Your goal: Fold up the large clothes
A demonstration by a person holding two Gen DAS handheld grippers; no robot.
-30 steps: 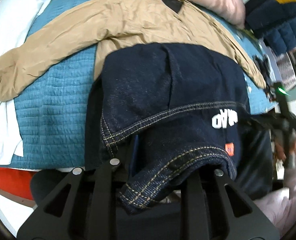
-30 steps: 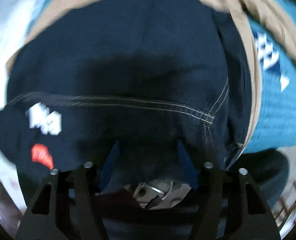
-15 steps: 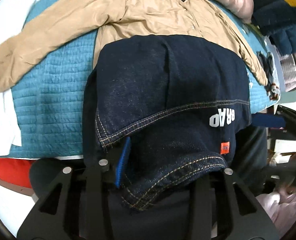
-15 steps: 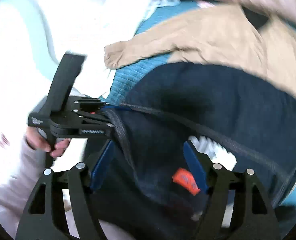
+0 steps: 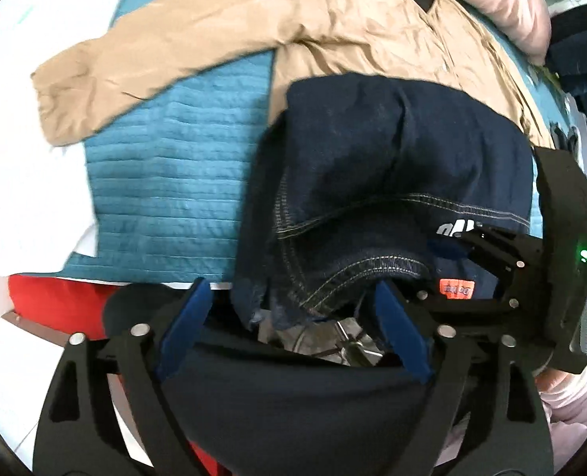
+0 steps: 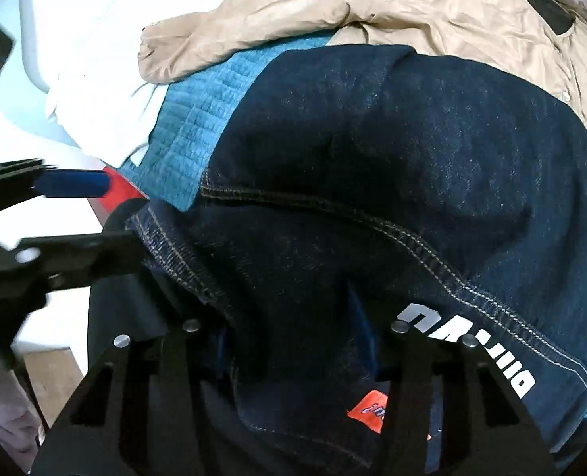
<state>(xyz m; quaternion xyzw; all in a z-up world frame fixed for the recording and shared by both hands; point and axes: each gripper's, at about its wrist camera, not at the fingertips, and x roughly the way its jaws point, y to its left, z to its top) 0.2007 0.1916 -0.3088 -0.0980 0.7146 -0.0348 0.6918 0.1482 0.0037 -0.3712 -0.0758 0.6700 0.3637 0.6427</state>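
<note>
Jeans [image 6: 412,166] fold sits between right jaws, clear of left jaws.

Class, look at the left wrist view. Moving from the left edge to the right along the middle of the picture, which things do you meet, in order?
White bedding → teal quilted cover → dark denim garment → the right claw, coming in from the right edge.

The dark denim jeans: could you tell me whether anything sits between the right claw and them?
Nothing visible does. The right claw already straddles a fold of the dark denim jeans, its jaws closing with the fabric between them. The left claw is opening beside the hem, and the tan jacket lies beyond.
</note>
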